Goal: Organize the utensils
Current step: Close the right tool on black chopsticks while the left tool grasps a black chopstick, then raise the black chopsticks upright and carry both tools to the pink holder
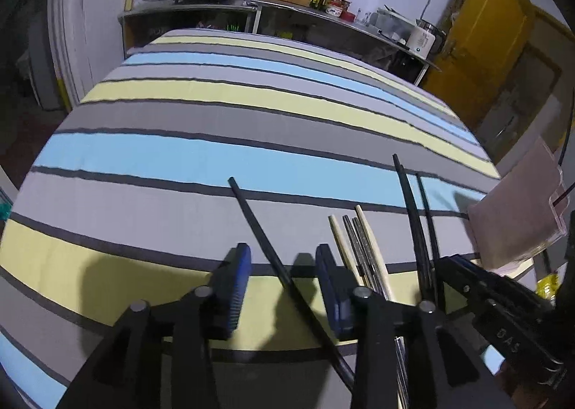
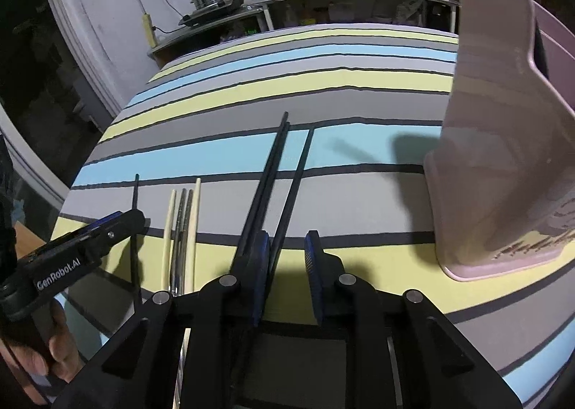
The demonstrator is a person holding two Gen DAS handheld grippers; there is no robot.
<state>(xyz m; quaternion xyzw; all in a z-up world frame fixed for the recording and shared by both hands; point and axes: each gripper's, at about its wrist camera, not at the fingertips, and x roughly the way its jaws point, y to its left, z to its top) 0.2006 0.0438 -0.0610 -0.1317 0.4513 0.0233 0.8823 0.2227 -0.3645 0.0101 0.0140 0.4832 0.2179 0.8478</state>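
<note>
Chopsticks lie sorted in groups on the striped cloth (image 1: 179,114), so the step in hand looks like pairing them. The left gripper (image 1: 282,279) stands part open, a single black chopstick (image 1: 266,229) passing between its pads untouched. The right gripper (image 2: 287,251) is narrower, straddling one black chopstick (image 2: 294,190), with a black pair (image 2: 269,172) against the outside of its left pad; no pad clearly presses. Pale and metal chopsticks (image 2: 183,229) lie between the grippers. Next, probably, comes closing on a stick and carrying it toward the pink holder (image 2: 503,157) standing nearby.
</note>
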